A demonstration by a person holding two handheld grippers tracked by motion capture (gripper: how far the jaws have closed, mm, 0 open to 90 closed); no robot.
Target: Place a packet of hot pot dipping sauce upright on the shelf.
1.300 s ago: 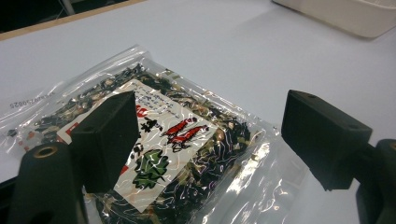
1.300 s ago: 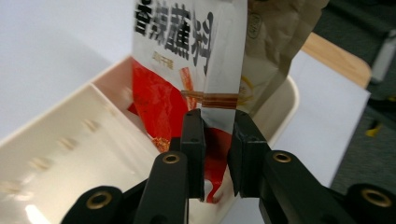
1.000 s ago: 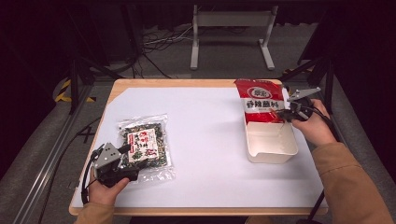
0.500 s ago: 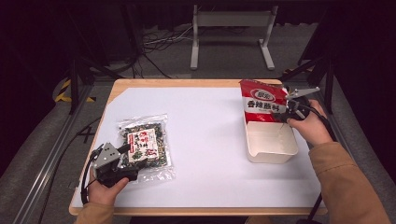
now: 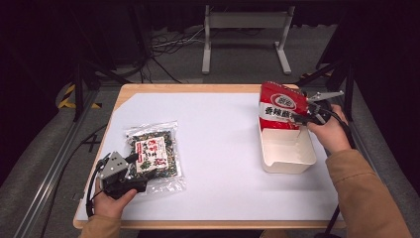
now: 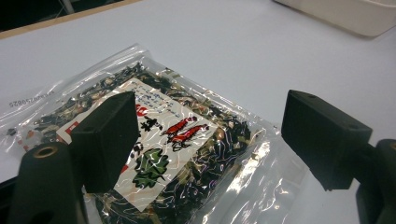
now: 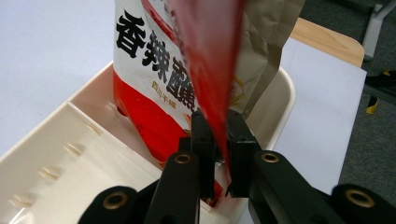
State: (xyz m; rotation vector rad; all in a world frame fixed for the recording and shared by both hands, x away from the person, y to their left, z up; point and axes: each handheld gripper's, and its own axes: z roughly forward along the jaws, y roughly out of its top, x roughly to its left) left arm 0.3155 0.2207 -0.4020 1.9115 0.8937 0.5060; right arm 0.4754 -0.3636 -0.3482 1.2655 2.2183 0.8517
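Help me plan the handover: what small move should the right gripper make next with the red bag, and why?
Probably ease the red bag a little lower into the white bin before letting go. The right gripper is shut on the bag's edge, and the bag stands upright at the bin's far end, so it could topple.

This looks like a lab or recording studio rather than a home. Beyond the right gripper (image 5: 303,118) the room is dark and black-draped, with loose cables (image 5: 171,47) lying on a grey carpeted floor (image 5: 233,74) and a grey metal stand (image 5: 245,22) behind the table. Out past the left gripper (image 5: 130,173), metal rails (image 5: 54,168) flank the white-covered wooden table (image 5: 218,144).
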